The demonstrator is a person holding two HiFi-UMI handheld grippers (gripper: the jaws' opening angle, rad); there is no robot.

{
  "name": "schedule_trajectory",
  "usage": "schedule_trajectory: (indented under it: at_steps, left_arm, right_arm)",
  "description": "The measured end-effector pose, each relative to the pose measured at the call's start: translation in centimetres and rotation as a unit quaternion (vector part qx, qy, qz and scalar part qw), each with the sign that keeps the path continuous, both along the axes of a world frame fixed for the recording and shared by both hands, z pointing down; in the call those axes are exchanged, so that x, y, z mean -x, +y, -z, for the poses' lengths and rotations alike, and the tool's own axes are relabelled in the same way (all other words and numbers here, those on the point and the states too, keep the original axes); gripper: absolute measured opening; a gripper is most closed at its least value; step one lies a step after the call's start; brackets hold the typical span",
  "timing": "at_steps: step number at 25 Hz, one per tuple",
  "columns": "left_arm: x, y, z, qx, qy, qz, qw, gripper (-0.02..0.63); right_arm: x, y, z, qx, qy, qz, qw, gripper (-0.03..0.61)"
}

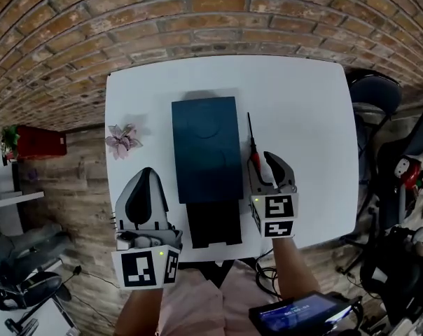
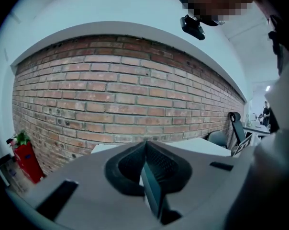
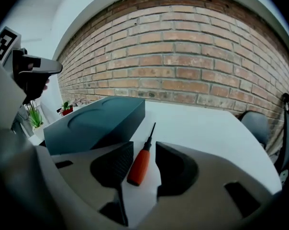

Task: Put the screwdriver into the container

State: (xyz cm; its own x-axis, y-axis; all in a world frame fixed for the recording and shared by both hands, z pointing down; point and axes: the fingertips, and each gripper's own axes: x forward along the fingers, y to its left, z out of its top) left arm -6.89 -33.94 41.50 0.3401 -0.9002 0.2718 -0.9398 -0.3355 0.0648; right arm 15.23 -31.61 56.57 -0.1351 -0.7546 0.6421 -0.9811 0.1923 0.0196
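A screwdriver (image 1: 255, 161) with an orange-red handle and a thin black shaft lies on the white table (image 1: 302, 117), just right of the dark teal container (image 1: 204, 149). The container (image 3: 96, 121) is a long closed box with a round recess in its lid. My right gripper (image 1: 265, 165) is open, and its jaws stand either side of the screwdriver's handle (image 3: 139, 166) without pressing on it. My left gripper (image 1: 147, 180) hovers over the table's front left, beside the container. It is shut and empty, its pads meeting at the tip (image 2: 145, 145).
A black piece (image 1: 213, 222) lies at the container's near end by the table's front edge. A pink flower (image 1: 122, 140) rests on the table at the left. A brick wall (image 1: 197, 12) runs behind, an office chair (image 1: 376, 93) stands right, and a red planter (image 1: 36, 142) stands left.
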Motion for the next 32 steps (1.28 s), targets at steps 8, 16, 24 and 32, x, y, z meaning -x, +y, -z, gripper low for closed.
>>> schedule_trajectory:
  at_steps: [8,16,24,32]
  left_arm:
    - [0.1,-0.6,-3.2,0.032,0.004,-0.003,0.9995,0.012]
    - [0.1,-0.9,-3.3,0.033,0.003,-0.001,0.9995,0.012]
    - [-0.2,-0.3,-2.3,0.022,0.001,-0.001,0.9998,0.012]
    - [-0.3,1.5,0.8,-0.012,0.009,0.007,0.9999,0.012]
  right_arm:
    - [1.0,0.4,-2.9,0.034,0.004,0.009,0.999,0.178]
    - [1.3,0.6,-3.2,0.042,0.013,0.020,0.999,0.163]
    - [1.4,0.7,-2.9,0.052,0.000,0.024,0.998,0.112]
    - [0.4,1.1,1.1,0.007,0.010,0.019,1.000,0.110]
